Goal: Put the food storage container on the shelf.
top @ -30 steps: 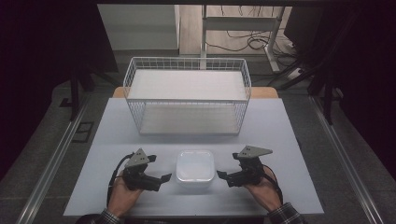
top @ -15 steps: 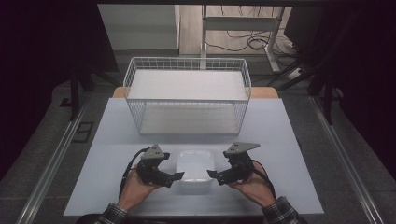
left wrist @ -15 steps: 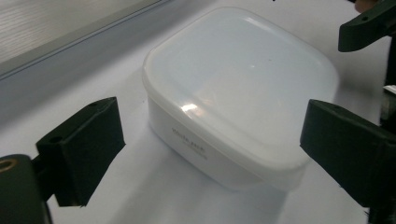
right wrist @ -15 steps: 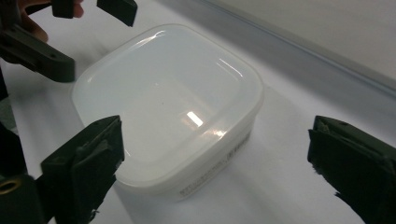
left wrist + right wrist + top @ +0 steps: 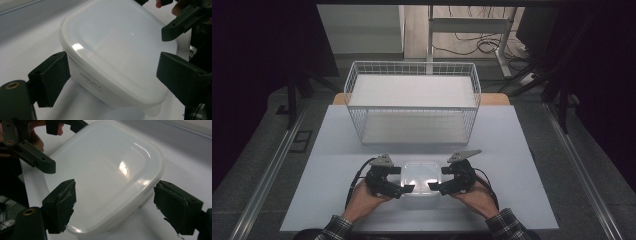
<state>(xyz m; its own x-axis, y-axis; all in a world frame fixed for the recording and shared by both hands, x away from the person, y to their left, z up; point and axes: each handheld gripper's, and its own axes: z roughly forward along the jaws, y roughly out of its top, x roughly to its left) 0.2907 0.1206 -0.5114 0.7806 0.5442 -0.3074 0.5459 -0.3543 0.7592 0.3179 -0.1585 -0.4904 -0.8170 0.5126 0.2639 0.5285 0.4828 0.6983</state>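
a white lidded plastic container (image 5: 420, 178) sits flat, lid up, on the near middle of the desk (image 5: 512, 150), its long axis running left to right. the left gripper (image 5: 403, 180) and right gripper (image 5: 438, 179) flank its short ends, jaws wide around the corners without clamping. a white wire basket (image 5: 412, 102) stands at the far side.

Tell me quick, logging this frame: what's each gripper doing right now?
Left gripper: open, jaws straddling the white lidded container.
Right gripper: open, jaws straddling the same container's opposite side.
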